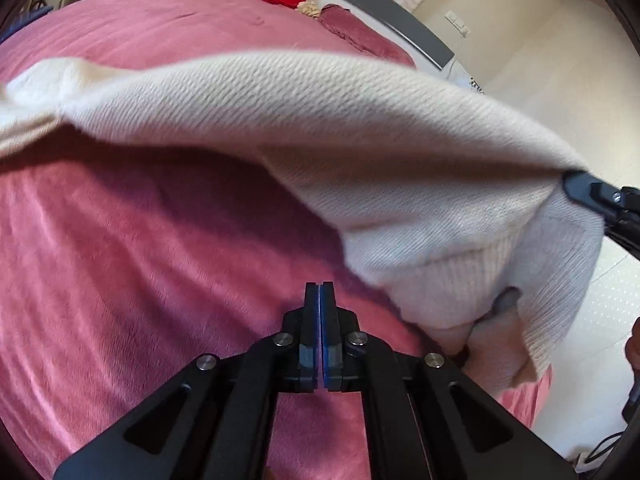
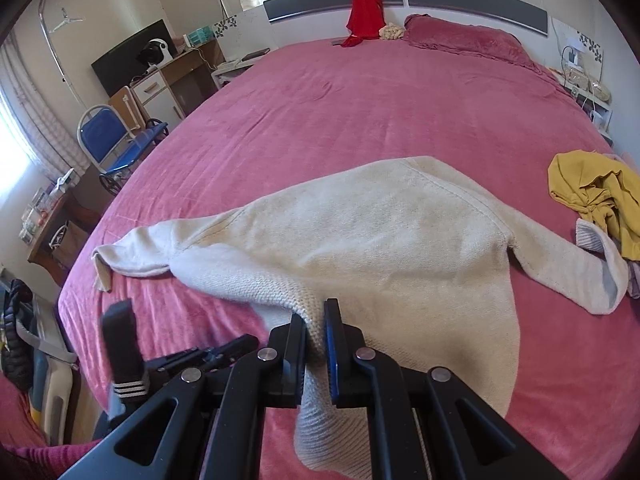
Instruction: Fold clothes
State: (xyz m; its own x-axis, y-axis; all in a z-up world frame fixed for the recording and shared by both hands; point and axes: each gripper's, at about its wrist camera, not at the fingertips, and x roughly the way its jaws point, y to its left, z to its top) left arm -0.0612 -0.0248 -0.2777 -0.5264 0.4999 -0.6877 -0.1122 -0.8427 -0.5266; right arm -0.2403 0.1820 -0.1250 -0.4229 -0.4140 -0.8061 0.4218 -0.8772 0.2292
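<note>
A cream knit sweater (image 2: 380,232) lies spread on the pink bed (image 2: 360,100), one sleeve out to the left, the other to the right. My right gripper (image 2: 316,320) is shut on the sweater's ribbed hem and lifts that edge off the bed. In the left wrist view the lifted sweater (image 1: 320,140) hangs across the frame, and the right gripper (image 1: 588,188) shows at its right edge. My left gripper (image 1: 320,292) is shut and empty, low over the pink cover, below the lifted cloth. It also shows in the right wrist view (image 2: 124,336) at the lower left.
A yellow garment (image 2: 596,196) is heaped at the bed's right edge. A red cloth (image 2: 366,8) hangs on the headboard beside a pink pillow (image 2: 460,36). A blue chair (image 2: 116,140), desk and shelves stand left of the bed.
</note>
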